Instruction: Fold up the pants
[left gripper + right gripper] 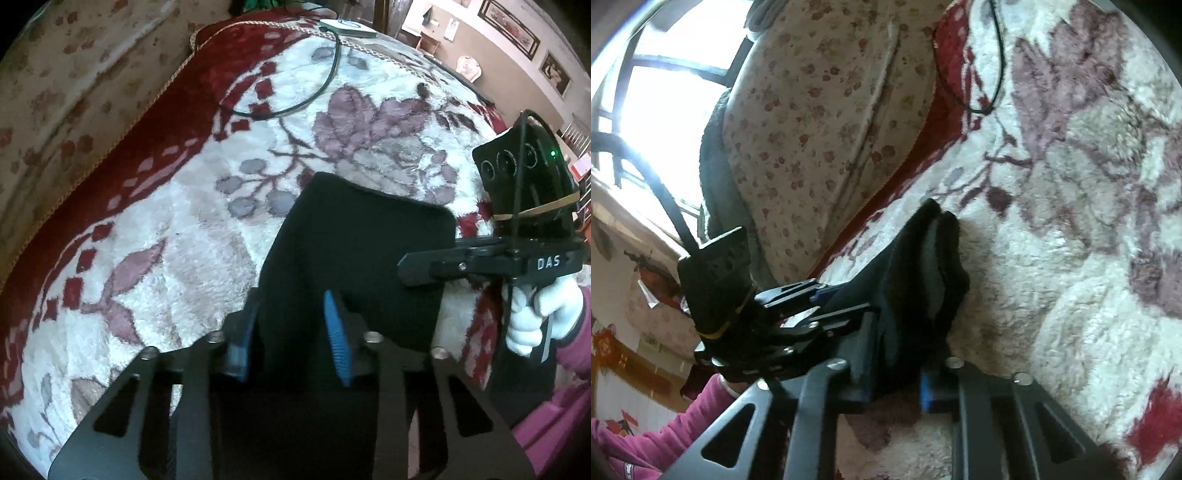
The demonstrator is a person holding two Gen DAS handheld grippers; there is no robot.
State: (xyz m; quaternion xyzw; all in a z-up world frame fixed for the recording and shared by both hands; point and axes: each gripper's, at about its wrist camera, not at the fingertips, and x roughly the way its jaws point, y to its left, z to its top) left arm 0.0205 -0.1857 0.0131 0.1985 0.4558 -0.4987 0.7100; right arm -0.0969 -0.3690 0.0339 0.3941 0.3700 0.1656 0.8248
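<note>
Black fabric — pants (354, 251) bunched into a dark slab on the fleecy floral blanket (177, 229) of the bed, nearer the front edge than the red-bordered far side. Left hand-held gripper (291, 332) angled steeply down, blue pads either side of the near end of the cloth, jaws drawn in around it; pressing or merely straddling — cannot tell from the left wrist view. Right hand-held gripper (894, 384) lower and flatter, clenched on the pants at the other side, a thick fold pinched between its blue pads, cloth rising ahead in a rumpled crest. White-gloved hand (535, 321) wrapped round the right tool's grip, magenta sleeve behind.

Two holds on one end, side by side: probably to keep the layers aligned and carry that end over in a single even fold. Plush pile likely to drag on the cloth, so a lift rather than a slide. Black cable (317, 88) looped well apart, toward the far edge — out of the way.
</note>
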